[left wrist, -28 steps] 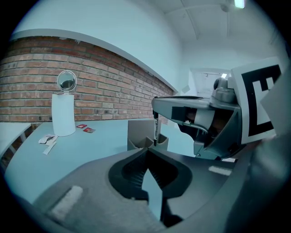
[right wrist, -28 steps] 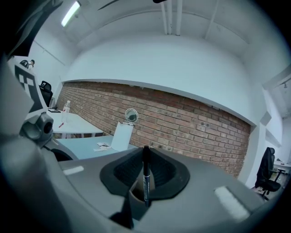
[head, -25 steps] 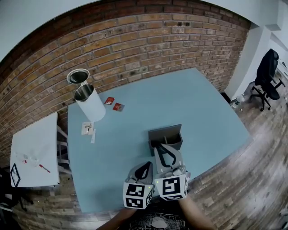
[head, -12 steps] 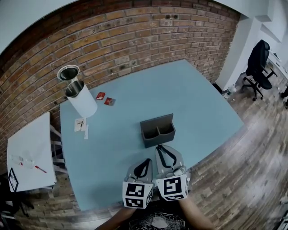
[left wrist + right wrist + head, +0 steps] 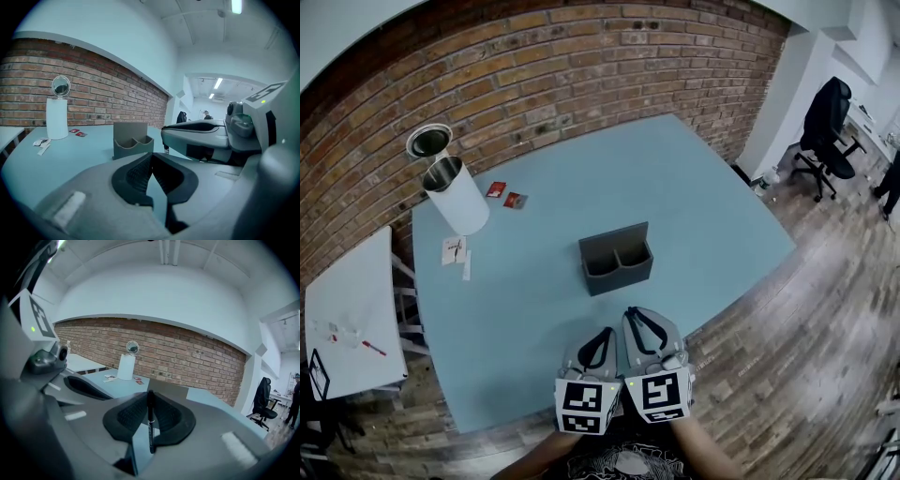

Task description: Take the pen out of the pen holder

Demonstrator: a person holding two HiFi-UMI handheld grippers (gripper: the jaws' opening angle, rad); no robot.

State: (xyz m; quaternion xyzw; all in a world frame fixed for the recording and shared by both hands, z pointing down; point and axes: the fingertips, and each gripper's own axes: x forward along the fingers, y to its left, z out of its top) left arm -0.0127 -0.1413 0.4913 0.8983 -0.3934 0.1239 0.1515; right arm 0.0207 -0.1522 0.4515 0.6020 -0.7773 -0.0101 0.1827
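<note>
A grey two-compartment pen holder (image 5: 616, 259) stands near the middle of the blue table (image 5: 703, 206); both compartments look empty. My right gripper (image 5: 641, 321) hovers just short of it, over the table's near edge. It is shut on a thin black pen (image 5: 150, 423), which stands upright between the pads in the right gripper view. Close beside it on the left, my left gripper (image 5: 601, 342) is shut with nothing in it. The left gripper view has the holder (image 5: 131, 143) ahead of the jaws and the right gripper (image 5: 201, 129) alongside.
At the table's far left corner stands a white cylinder (image 5: 457, 199) with a round mirror (image 5: 428, 141) behind it. Two red packets (image 5: 504, 196) and paper scraps (image 5: 456, 251) lie nearby. A white side table (image 5: 352, 319) is at left, an office chair (image 5: 825, 117) far right.
Both grippers have drawn back from the pen holder toward the table's near edge. A gap now shows between the right jaws and the holder.
</note>
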